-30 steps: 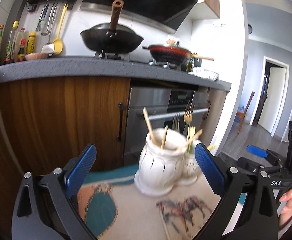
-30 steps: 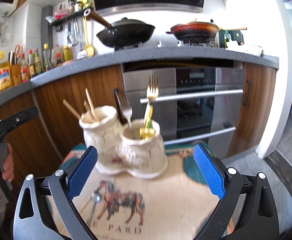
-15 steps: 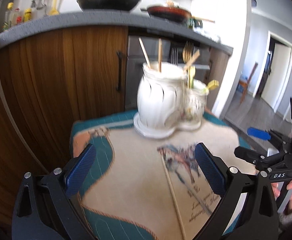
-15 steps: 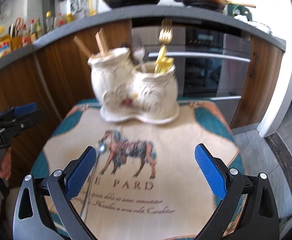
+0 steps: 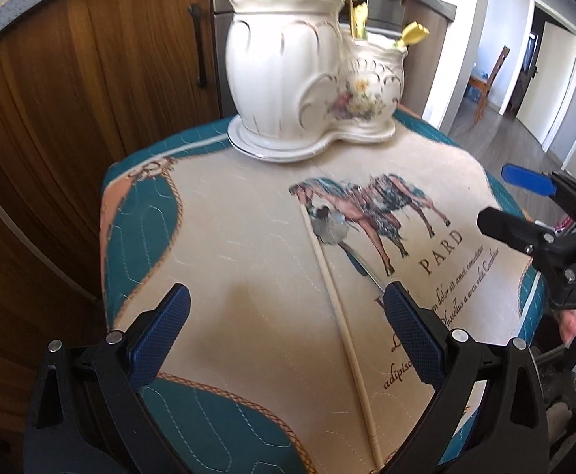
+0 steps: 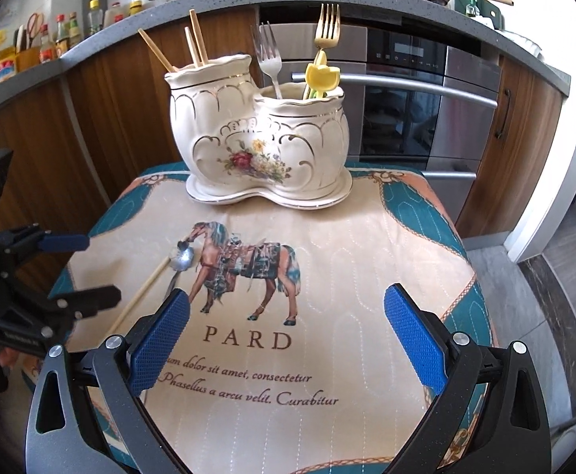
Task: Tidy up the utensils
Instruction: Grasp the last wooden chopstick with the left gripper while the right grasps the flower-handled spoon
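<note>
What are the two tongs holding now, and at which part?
Nothing. Both the left tongs and the right tongs are open and empty; the chopstick and spoon lie on the cloth.

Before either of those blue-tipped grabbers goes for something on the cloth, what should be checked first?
1. Left gripper open, empty: ok.
2. Right gripper open, empty: ok.
3. Pale wooden chopstick lying free on the horse-print cloth: ok.
4. Silver metal spoon beside it, bowl clear of the fingers: ok.
5. White ceramic double-pot holder upright, room inside: ok.
6. Spoon handle free to grasp: cannot tell, partly hidden.
</note>
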